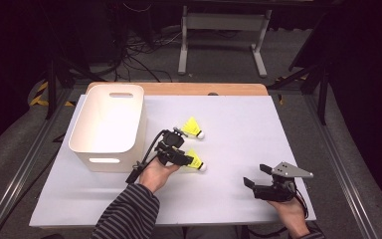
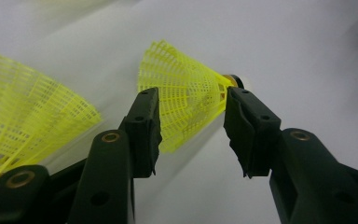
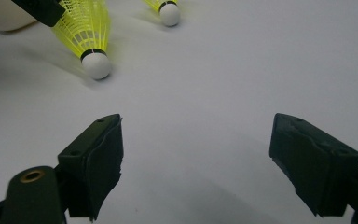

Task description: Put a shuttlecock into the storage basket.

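Two yellow shuttlecocks with white corks lie on the white table (image 1: pixel 238 124). The nearer shuttlecock (image 1: pixel 196 163) (image 2: pixel 186 95) (image 3: pixel 87 32) has its mesh skirt between the jaws of my left gripper (image 1: pixel 185 158) (image 2: pixel 191 126), which is open, its jaws flanking the skirt a little apart. The farther shuttlecock (image 1: pixel 193 127) (image 2: pixel 23 121) (image 3: pixel 168 9) lies just beyond, close beside the left jaw. My right gripper (image 1: pixel 255 175) (image 3: pixel 196 154) is open wide over bare table at the front right, with nothing between its fingers.
A white plastic bin (image 1: pixel 119 159) (image 3: pixel 0 16) with handle cut-outs stands at the table's left, right beside the left hand. A wooden strip (image 1: pixel 179 88) runs along the far edge. Dark floor, cables and a stand's legs lie beyond the table.
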